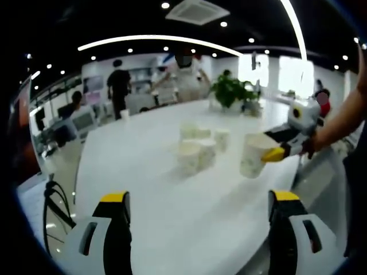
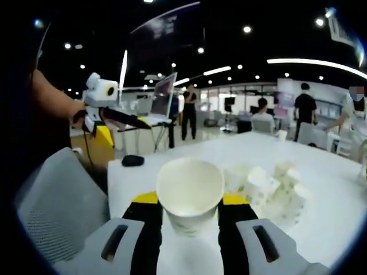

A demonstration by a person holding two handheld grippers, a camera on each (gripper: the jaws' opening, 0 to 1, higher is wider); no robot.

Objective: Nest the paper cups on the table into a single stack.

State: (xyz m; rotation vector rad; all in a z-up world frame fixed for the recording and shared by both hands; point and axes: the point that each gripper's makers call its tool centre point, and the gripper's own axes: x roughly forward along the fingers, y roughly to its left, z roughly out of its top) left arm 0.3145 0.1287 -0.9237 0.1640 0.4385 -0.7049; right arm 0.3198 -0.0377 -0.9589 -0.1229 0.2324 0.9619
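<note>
A white paper cup point(image 2: 189, 192) with a faint print stands upright between my right gripper's point(image 2: 190, 201) yellow-tipped fingers, which are shut on its wall. In the left gripper view the same cup point(image 1: 252, 154) hangs just above the white table point(image 1: 143, 154) in the right gripper point(image 1: 270, 153), right of a cluster of several loose paper cups point(image 1: 198, 149). That cluster point(image 2: 269, 189) lies ahead and right of the held cup. My left gripper point(image 1: 199, 197) is open over the table's near edge, with nothing between its fingers. It also appears raised at the upper left point(image 2: 123, 119).
A potted plant point(image 1: 232, 91) stands at the table's far end. A small black object point(image 2: 132, 160) lies at a table corner, with a grey chair point(image 2: 57, 212) beside it. An open laptop point(image 2: 163, 94) sits on a desk behind. People stand and sit around the room.
</note>
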